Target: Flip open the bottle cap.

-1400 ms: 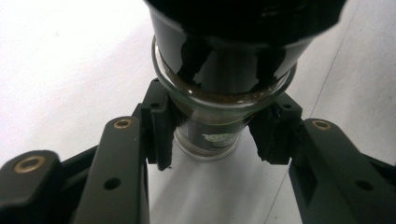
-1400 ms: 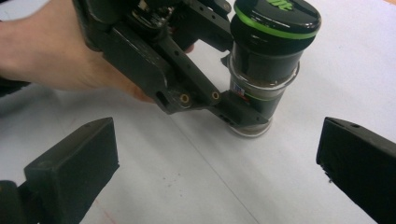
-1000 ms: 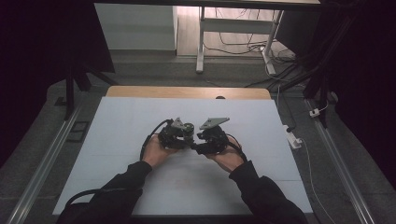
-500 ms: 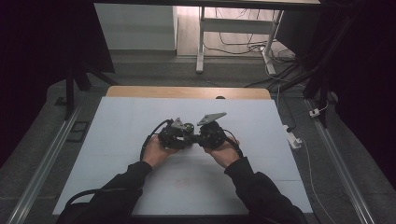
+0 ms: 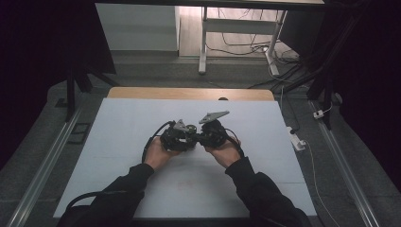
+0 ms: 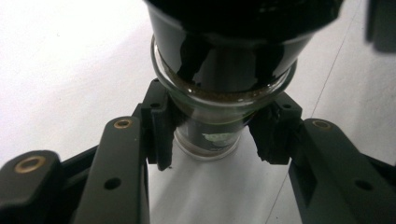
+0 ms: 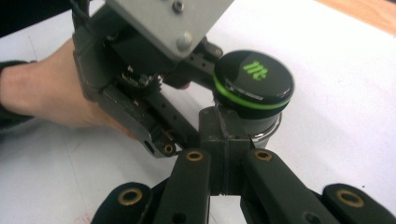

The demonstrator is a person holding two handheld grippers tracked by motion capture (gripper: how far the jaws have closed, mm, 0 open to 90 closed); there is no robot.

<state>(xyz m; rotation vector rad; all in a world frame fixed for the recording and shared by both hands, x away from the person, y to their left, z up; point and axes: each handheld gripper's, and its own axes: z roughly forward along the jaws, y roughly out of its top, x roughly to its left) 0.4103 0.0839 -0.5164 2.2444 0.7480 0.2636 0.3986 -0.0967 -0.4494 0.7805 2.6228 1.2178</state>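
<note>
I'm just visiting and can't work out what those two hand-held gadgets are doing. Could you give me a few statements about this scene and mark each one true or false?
1. The left gripper is clamped on a small glass jar. True.
2. The jar's cap is red. False: it is black with a green ring and a green logo.
3. The right gripper stands wide open. False: its jaws are shut together, right beside the cap.
4. The jar is held over a white table. True.
5. The two grippers are far apart, at opposite ends of the table. False: they meet close together near its middle.
</note>
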